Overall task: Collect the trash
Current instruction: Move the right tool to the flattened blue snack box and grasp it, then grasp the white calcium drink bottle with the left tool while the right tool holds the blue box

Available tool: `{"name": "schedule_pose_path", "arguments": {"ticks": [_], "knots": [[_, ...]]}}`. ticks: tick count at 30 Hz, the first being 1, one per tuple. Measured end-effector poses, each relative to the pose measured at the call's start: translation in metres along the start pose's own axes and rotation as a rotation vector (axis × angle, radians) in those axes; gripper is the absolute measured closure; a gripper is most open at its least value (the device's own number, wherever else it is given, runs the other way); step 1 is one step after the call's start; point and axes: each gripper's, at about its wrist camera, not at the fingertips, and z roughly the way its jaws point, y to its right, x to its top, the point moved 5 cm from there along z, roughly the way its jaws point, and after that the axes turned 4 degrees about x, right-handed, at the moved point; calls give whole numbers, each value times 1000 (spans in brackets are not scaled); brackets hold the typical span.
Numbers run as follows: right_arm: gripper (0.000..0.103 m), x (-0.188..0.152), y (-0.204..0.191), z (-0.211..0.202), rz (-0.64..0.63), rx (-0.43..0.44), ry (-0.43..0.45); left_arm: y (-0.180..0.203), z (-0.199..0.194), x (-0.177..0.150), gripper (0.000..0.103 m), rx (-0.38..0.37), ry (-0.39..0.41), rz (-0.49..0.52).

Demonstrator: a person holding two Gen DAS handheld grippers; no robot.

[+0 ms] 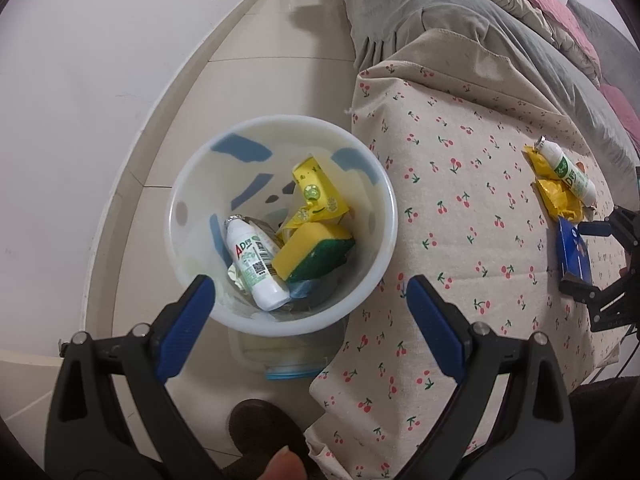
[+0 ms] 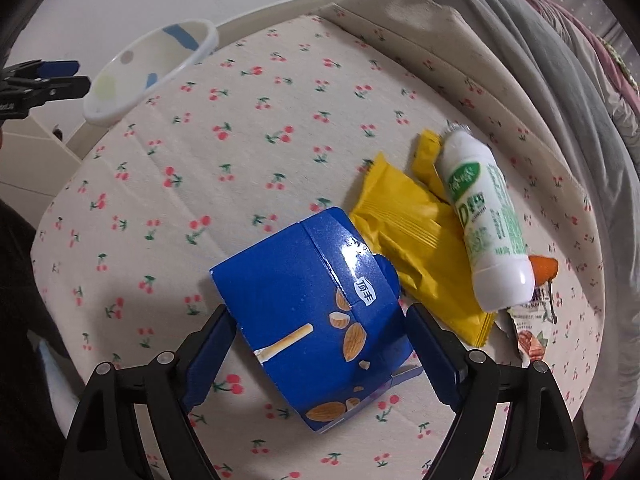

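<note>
Blue box point(image 2: 316, 320): near end hidden behind right hand-held gripper point(image 2: 320, 344) fingers. Snack wrapper point(image 2: 530, 336) mostly under the white bottle point(image 2: 486, 220). Bin point(image 1: 280, 224) bottom buried by trash; bottle print unreadable.

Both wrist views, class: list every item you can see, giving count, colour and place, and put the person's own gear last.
Bin: one, white with blue patches, on floor beside bed.
Bottle in bin: one, white and green.
Sponge: one, yellow and green, in bin.
Yellow packet in bin: one.
Blue box: one, on cherry-print sheet, between the right gripper's fingers.
Yellow wrappers: two, beside box.
Bottle on bed: one, white and green, over wrappers.
Left gripper: open, above bin.
Right gripper: open around box.
</note>
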Motion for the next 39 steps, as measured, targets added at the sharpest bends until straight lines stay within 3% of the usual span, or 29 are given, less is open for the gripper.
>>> {"name": "schedule_pose_path", "arguments": {"ticks": [7,13,28,33,39], "knots": [[13,-9,15,4,55,36,-13,9,-1,1,7,-6,0,14],[19,-10,30,4,129,112,-16,25,-4,6,7,-24,7,36],[22,-32,63,-72,291,203,143,101,-8,26,7,-91,18,138],[22,-48,65,-88,314,301,168,123,-4,31,7,-114,4,145],[22,-60,73,-97,372,239,188,147,0,34,7,-125,-6,168]]}}
